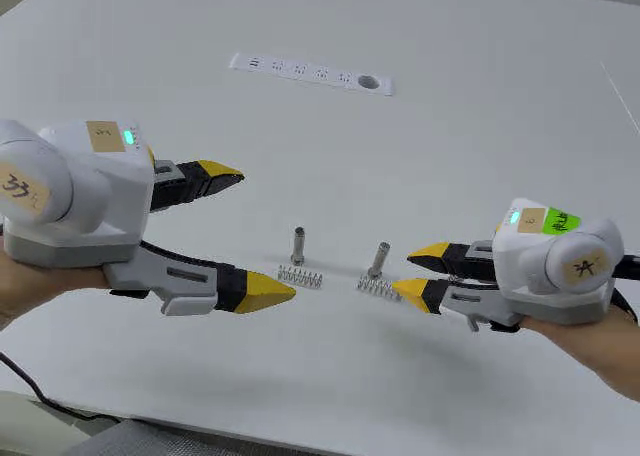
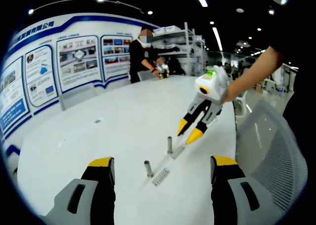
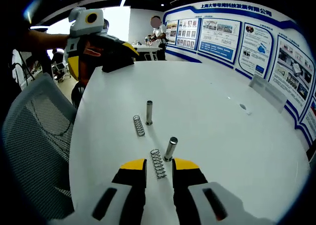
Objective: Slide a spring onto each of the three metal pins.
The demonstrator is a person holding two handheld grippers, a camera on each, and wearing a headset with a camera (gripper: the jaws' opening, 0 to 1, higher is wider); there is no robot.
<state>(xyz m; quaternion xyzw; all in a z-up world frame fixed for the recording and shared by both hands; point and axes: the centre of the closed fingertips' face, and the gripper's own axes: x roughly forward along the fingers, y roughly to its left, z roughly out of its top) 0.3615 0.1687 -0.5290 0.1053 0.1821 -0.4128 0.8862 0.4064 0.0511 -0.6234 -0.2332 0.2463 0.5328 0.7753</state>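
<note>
Two short metal pins stand upright on the white table, one (image 1: 298,244) to the left and one (image 1: 379,259) to the right. A small coil spring (image 1: 300,275) lies flat in front of the left pin, and another spring (image 1: 378,288) lies by the right pin. My left gripper (image 1: 250,233) hovers wide open left of them, holding nothing. My right gripper (image 1: 418,270) is open, its tips just right of the second spring. In the right gripper view that spring (image 3: 158,163) lies on the table reaching into the gap at the tips of my right gripper (image 3: 159,165), beside the pin (image 3: 171,148).
A white socket strip (image 1: 310,73) is set into the table at the back. The table's near edge (image 1: 300,431) runs along the bottom. A grey mesh chair (image 3: 34,136) stands beside the table. A person (image 2: 143,57) stands at another table far off.
</note>
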